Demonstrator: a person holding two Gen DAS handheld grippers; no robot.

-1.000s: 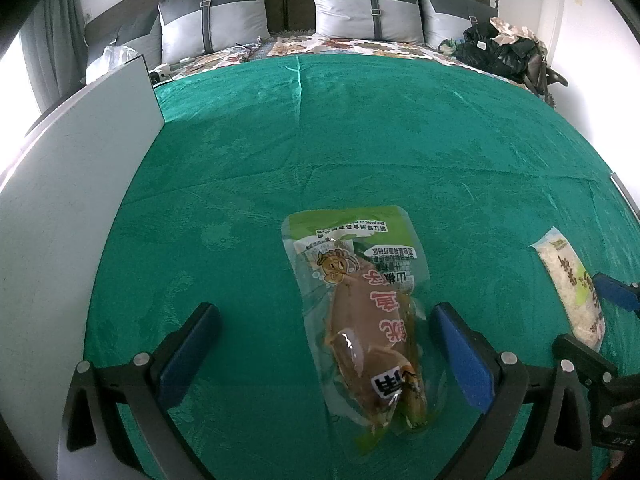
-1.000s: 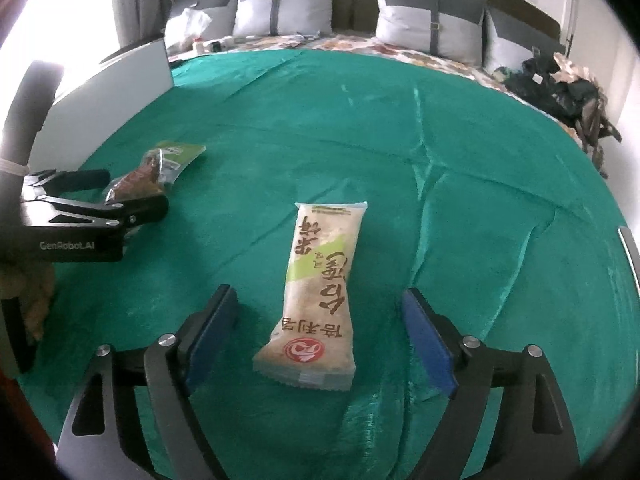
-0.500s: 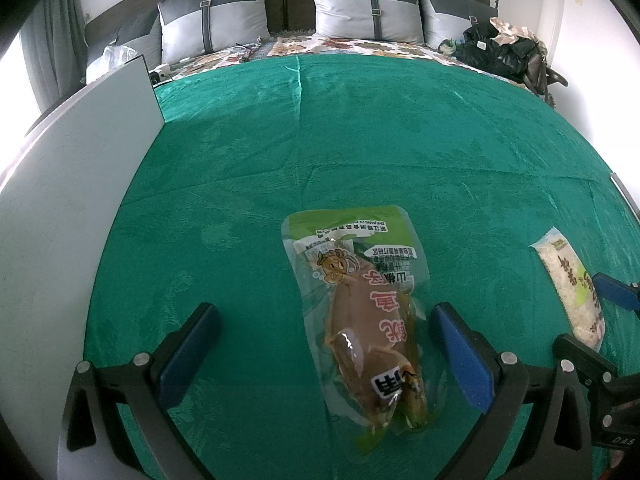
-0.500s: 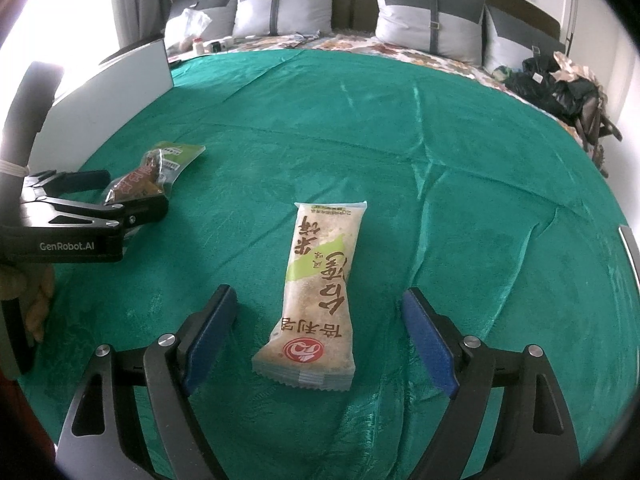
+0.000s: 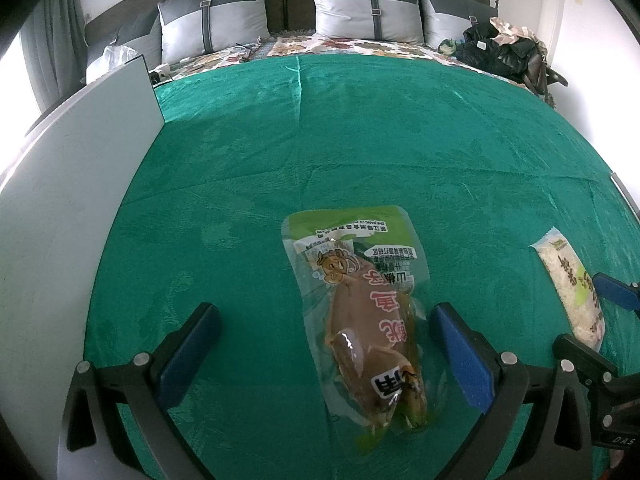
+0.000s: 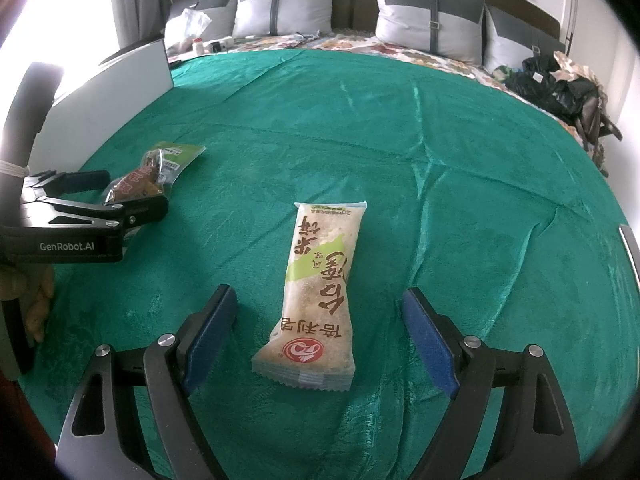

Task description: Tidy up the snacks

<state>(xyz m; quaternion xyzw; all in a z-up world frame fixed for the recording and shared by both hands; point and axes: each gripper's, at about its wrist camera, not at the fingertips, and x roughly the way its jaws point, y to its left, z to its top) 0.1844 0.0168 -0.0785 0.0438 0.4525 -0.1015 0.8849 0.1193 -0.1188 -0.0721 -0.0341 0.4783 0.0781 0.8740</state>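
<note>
- The left gripper [image 5: 324, 344] is spread wide, blue pads on either side of a clear vacuum pouch [image 5: 362, 320] with a brown snack inside and a green top; the pouch lies flat on the green bedspread [image 5: 360, 140], nearer the right-hand pad, and appears just short of touching it, though the fisheye makes that hard to judge.
- The right gripper [image 6: 320, 336] is also spread wide around a long rice-cracker bar [image 6: 320, 292], whose near sealed end sits between the pads with green cloth showing on both sides.
- Left of the left gripper a white panel [image 5: 68, 208] stands on edge along the bedspread, close beside the left pad.
- Ahead of both grippers the bedspread runs far and open up to the grey pillows [image 6: 288, 4] and headboard.
- Far ahead to the right of the right gripper, a dark pile of clothes [image 6: 560, 84] sits at the bed's corner.
- From the right wrist view, the left gripper sits off to the left, well apart from the bar.
- The bedspread's right edge curves close past the right gripper.
</note>
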